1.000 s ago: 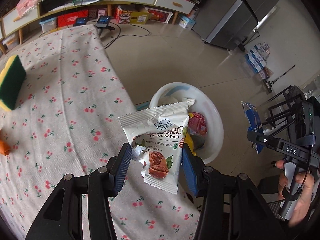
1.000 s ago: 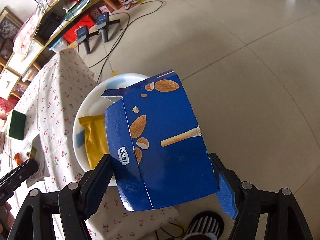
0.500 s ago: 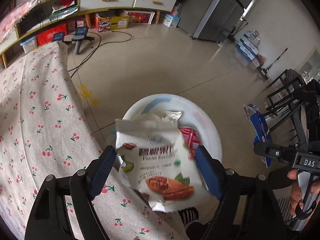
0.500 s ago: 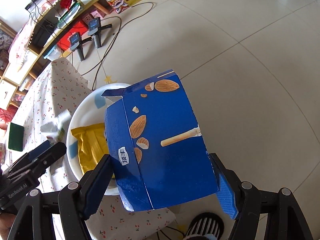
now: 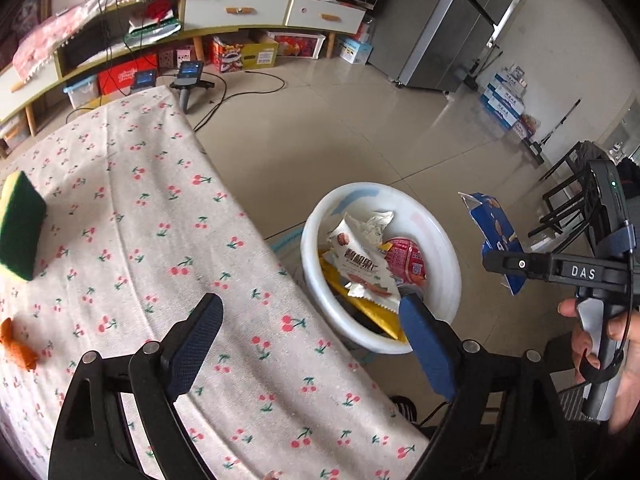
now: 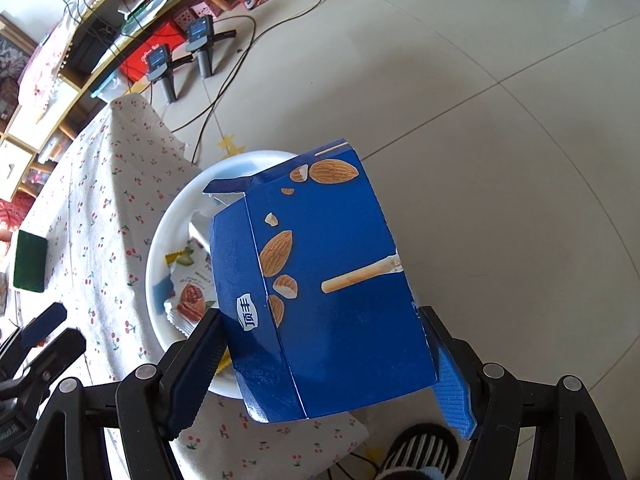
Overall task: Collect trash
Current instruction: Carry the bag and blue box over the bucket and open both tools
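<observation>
Since a second ago our left gripper has let go of the white pecan-kernel packet; its jaws have just been opening and now stand spread with nothing between them, above the edge of the cherry-print tablecloth. We see the packet lying inside the white basin on the floor, on top of a yellow wrapper and beside a red foil lid; its Chinese lettering is too skewed for us to read, though "Pecan Kernels" was legible earlier. Our right gripper pinches the blue almond-stick box by its two sides, holding it over the basin's rim; a small white oval label on its edge bears Chinese characters, possibly a brand mark. On the right gripper's body, from the left wrist view, we read "DAS". A green-and-yellow sponge rests on the cloth.
</observation>
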### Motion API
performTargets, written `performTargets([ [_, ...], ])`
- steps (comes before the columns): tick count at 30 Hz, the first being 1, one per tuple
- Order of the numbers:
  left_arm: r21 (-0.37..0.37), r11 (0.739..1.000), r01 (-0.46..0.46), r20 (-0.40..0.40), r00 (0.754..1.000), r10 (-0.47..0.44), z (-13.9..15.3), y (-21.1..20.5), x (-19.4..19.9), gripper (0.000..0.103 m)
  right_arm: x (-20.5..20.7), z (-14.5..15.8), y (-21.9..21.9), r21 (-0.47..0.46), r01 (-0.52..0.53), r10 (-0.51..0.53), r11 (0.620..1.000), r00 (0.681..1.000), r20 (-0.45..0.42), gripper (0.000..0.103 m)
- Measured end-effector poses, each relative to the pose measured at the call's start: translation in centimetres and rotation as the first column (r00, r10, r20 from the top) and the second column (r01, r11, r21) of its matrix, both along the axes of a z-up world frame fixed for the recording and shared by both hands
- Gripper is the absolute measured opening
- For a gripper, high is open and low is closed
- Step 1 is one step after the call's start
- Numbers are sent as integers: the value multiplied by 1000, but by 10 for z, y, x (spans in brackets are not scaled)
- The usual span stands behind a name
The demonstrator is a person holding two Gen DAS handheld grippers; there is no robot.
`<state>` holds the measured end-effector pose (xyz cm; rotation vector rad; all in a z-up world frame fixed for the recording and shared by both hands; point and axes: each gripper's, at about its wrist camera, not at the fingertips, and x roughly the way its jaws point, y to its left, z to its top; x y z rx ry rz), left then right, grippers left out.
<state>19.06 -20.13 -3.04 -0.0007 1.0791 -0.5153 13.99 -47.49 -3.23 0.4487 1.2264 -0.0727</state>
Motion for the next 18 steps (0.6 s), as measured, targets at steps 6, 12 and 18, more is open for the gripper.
performTargets([
  [6, 40, 998, -46, 29, 999, 44, 9, 51, -14, 102, 14, -6, 20, -2, -23, 23, 1000, 999, -23, 80],
  [12, 71, 993, -93, 28, 995, 91, 13, 101, -24, 103, 25, -9, 40, -14, -27, 27, 1000, 999, -27, 81],
  [18, 82, 988, -133, 42, 991, 130, 20, 144, -33, 103, 29, -7, 52, -78, -25, 23, 997, 999, -25, 93],
])
